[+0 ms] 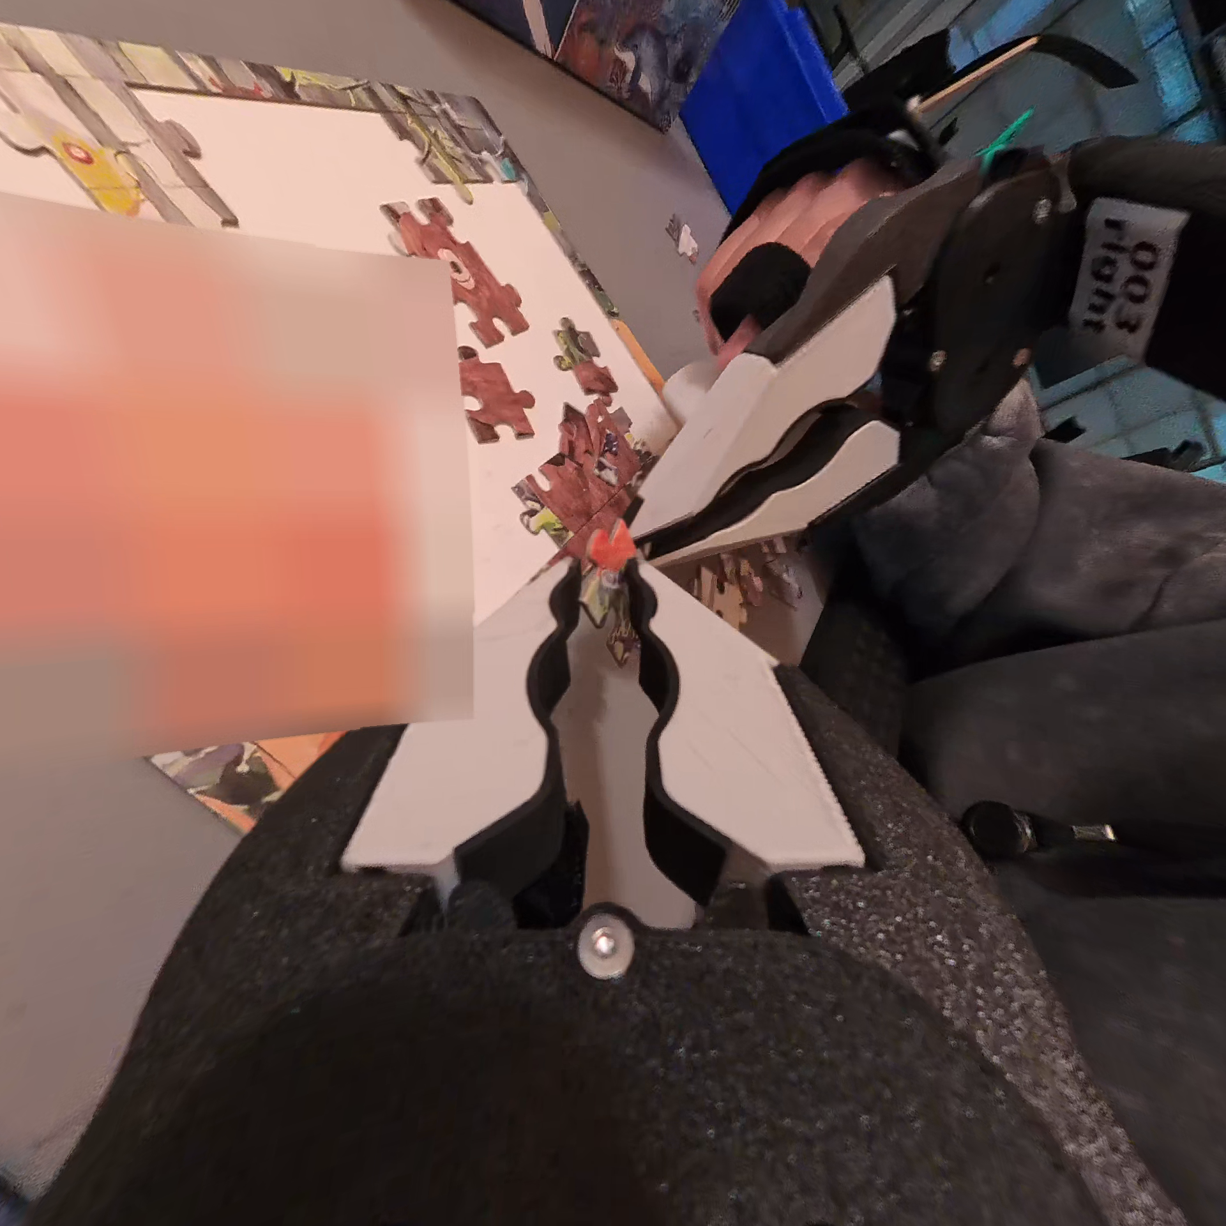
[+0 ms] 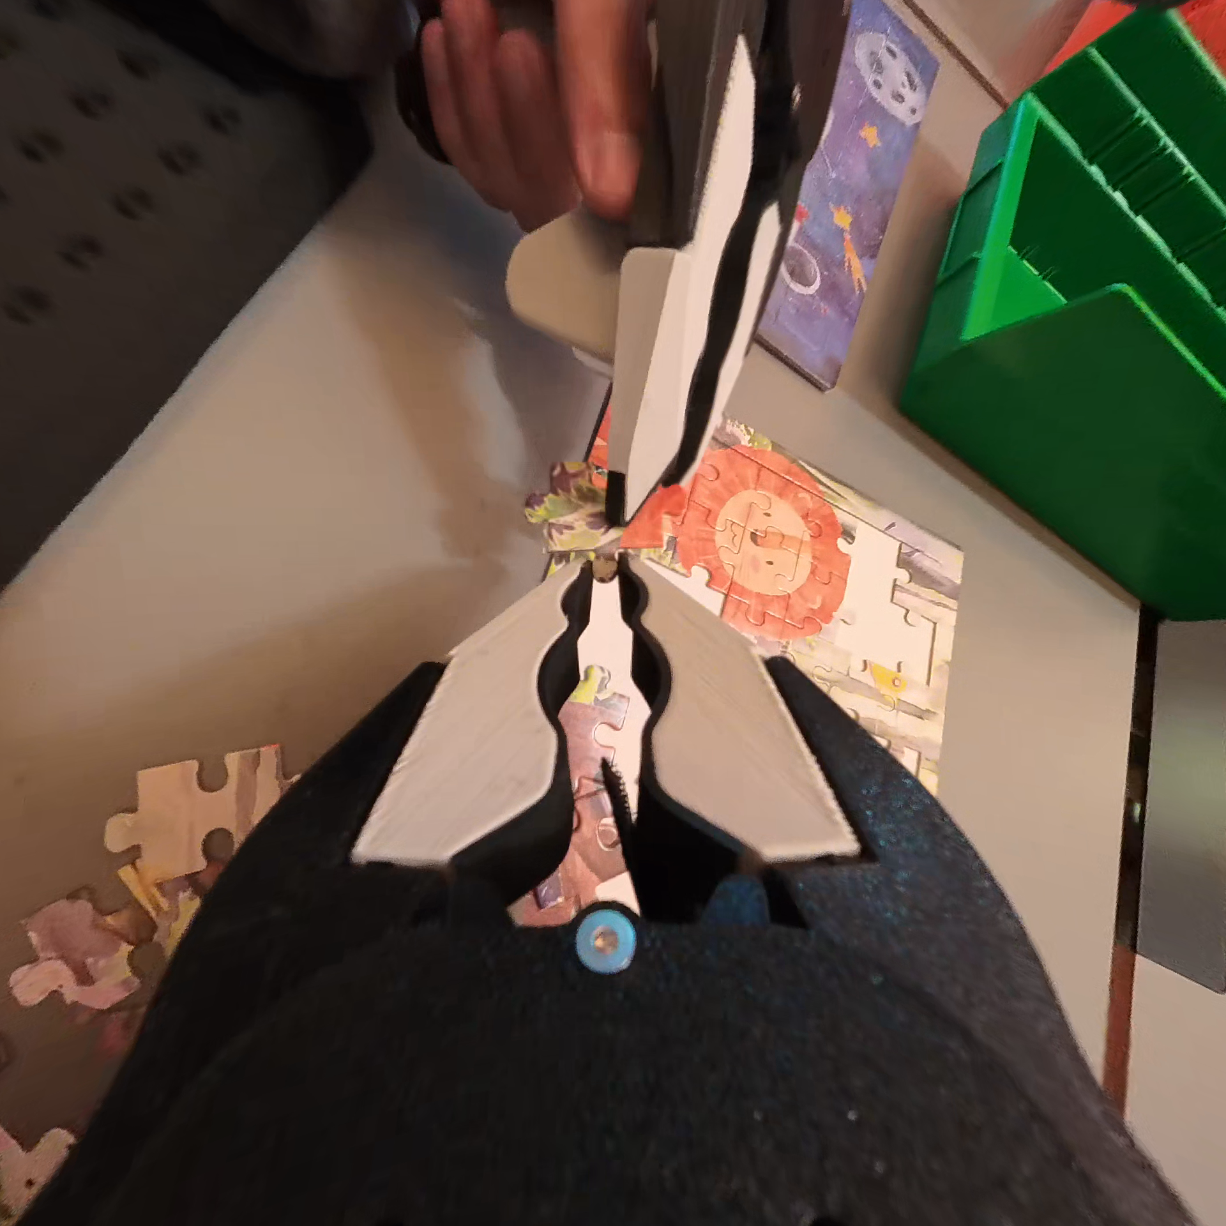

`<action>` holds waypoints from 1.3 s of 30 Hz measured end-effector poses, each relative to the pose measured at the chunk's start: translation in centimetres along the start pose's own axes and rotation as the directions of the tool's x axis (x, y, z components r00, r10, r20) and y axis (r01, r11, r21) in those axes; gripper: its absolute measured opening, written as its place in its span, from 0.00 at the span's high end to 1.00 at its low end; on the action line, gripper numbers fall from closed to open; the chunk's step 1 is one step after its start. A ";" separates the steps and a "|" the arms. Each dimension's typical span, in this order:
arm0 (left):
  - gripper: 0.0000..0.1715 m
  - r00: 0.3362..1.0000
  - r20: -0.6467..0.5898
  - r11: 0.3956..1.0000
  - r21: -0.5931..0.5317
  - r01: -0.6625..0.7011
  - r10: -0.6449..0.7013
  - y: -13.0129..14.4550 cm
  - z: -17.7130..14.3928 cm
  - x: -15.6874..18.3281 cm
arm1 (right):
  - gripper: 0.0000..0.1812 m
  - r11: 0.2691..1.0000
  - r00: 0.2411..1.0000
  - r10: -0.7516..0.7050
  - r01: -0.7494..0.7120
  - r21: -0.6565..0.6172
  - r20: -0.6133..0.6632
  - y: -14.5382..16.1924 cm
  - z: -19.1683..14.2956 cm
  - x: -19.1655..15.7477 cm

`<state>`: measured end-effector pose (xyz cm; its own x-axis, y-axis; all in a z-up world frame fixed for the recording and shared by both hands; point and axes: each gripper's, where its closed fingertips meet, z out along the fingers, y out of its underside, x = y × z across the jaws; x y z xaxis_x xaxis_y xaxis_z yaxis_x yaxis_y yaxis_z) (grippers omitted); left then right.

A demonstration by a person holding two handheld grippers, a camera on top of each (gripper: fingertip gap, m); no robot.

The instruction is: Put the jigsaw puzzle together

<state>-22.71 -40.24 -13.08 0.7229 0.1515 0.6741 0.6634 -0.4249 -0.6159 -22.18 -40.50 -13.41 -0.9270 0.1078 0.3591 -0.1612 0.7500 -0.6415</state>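
the left gripper (image 1: 607, 564) and the right gripper (image 2: 605, 569) meet tip to tip over the near edge of the jigsaw puzzle (image 2: 862, 597) on the grey table (image 2: 332, 431). both have their fingers nearly closed, and a puzzle piece (image 2: 600, 517), orange and green, sits pinched where the tips meet; which gripper truly holds it i cannot tell. loose pieces (image 2: 166, 849) lie beside the right gripper. brown pieces (image 1: 477, 278) lie on the white board. a green bin (image 2: 1094, 332) stands beyond the puzzle.
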 end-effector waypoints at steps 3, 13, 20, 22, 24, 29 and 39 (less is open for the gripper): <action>0.99 0.998 -0.066 0.999 0.031 0.018 -0.016 -0.3 -0.2 1.0 | 0.96 0.999 0.999 0.034 -0.035 -0.014 -0.025 0.7 -0.3 0.7; 1.00 0.958 -0.112 0.877 0.386 0.287 -0.265 -4.4 -2.5 -0.7 | 0.82 0.855 0.865 0.501 -0.486 0.182 -0.043 -1.0 -0.9 3.5; 0.99 0.941 -0.138 0.846 0.414 0.337 -0.308 -4.4 -1.9 -0.5 | 0.77 0.854 0.826 0.520 -0.510 0.106 -0.219 -0.2 0.1 4.6; 0.99 0.939 -0.138 0.843 0.414 0.344 -0.315 -4.3 -1.7 -0.4 | 0.83 0.865 0.842 0.501 -0.494 0.086 -0.202 -0.2 0.3 4.1; 0.98 0.945 -0.122 0.859 0.394 0.328 -0.305 -3.8 -1.5 -0.3 | 0.83 0.876 0.854 0.481 -0.479 0.058 -0.198 0.2 0.5 3.8; 0.85 0.957 0.118 0.888 0.416 0.195 -0.265 -3.0 -3.3 -3.1 | 0.83 0.861 0.871 0.461 -0.485 -0.151 -0.170 4.6 1.6 2.8; 1.00 0.833 0.525 0.974 0.033 -0.226 0.175 -1.7 -1.4 -5.5 | 0.83 0.818 0.858 0.510 -0.506 -0.275 -0.061 5.6 3.3 2.6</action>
<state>-28.08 -41.60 -15.24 0.8198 0.5200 0.2399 0.4893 -0.4185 -0.7652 -26.58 -38.20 -18.31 -0.8569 0.5150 0.0224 0.4302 0.7384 -0.5194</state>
